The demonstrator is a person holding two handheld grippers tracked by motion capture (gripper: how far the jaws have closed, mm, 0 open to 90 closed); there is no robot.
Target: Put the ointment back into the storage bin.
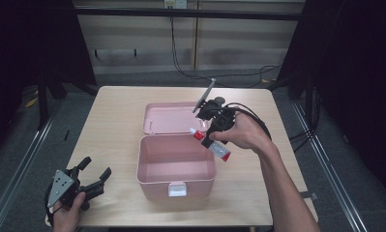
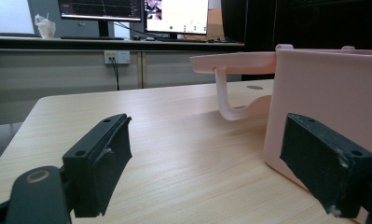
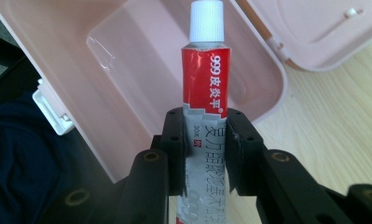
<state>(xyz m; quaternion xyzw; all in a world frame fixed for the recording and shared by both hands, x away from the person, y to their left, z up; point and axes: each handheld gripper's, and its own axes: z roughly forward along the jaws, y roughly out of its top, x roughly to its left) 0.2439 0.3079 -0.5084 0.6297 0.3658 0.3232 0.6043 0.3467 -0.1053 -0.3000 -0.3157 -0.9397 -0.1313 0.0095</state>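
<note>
Right gripper view, fingers (image 3: 175, 154) clamped on ointment tube (image 3: 205, 79), above open pink box (image 3: 141, 70)

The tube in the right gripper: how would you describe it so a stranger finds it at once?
On the wooden table stands an open pink box. Above its right rim the right gripper clamps the tube: red and silver with a white cap, the one non-pink item.

Light wood surface (image 1: 118, 125), grain running lengthwise, beneath both claws. Beyond the left claw: a long desk (image 2: 81, 44) carrying two lit monitors (image 2: 99, 9), a keyboard (image 2: 86, 37) and a plastic cup (image 2: 45, 27). White wall socket (image 2: 117, 57) under the desk edge, black cable (image 2: 115, 74) hanging from it. Dark curtains (image 1: 360, 72) flank the far side.
</note>
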